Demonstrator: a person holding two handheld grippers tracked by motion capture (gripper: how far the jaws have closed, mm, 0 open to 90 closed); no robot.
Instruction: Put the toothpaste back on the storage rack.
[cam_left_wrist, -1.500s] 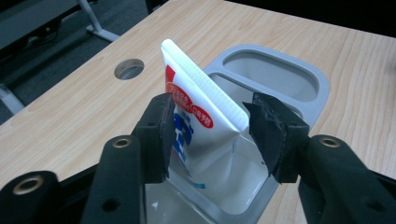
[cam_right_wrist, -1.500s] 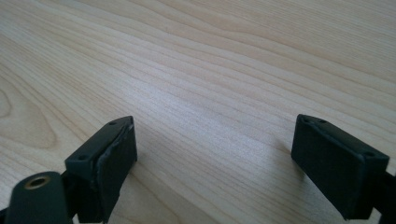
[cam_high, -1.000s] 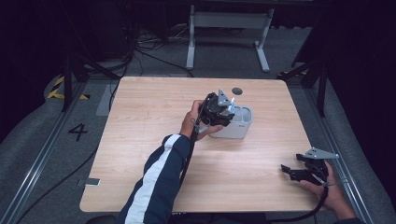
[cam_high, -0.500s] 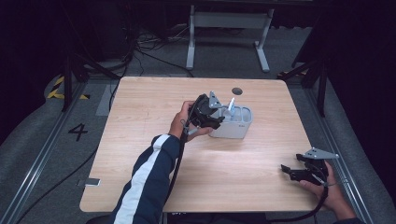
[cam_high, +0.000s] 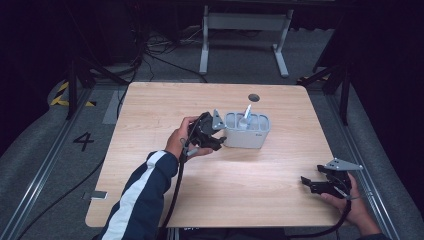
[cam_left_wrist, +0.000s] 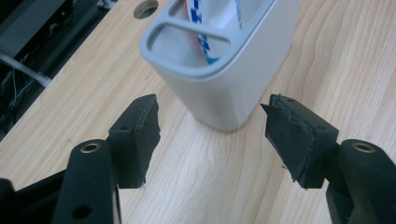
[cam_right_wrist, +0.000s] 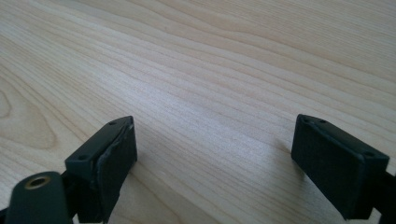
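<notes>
One wooden bench (cam_high: 150, 150) carries one grey holder (cam_high: 246, 131) with rounded corners, standing upright near the middle of the surface. Its top is divided into compartments; the left gripper view shows two openings (cam_left_wrist: 191, 44). One white tube with blue print (cam_high: 246, 116) stands tilted inside the holder, its top rising above the rim. One round hole (cam_high: 254, 97) lies in the bench surface beyond the holder.

Two grippers are present, one per hand. The left gripper (cam_high: 216, 141) sits just beside the left end of the holder. Its two fingers (cam_left_wrist: 137, 135) stand apart and have just been opening; nothing lies between them, and the holder's corner is just ahead of the gap without contact. One dark sleeve with a white stripe (cam_high: 142, 195) leads to the left hand (cam_high: 181, 141).

The right gripper (cam_high: 312, 185) rests near the bench's near right corner, well apart from the holder. Its two fingers (cam_right_wrist: 105, 163) stand wide apart over bare wood, holding nothing. One cable (cam_high: 172, 200) trails from the left gripper toward the near edge.
</notes>
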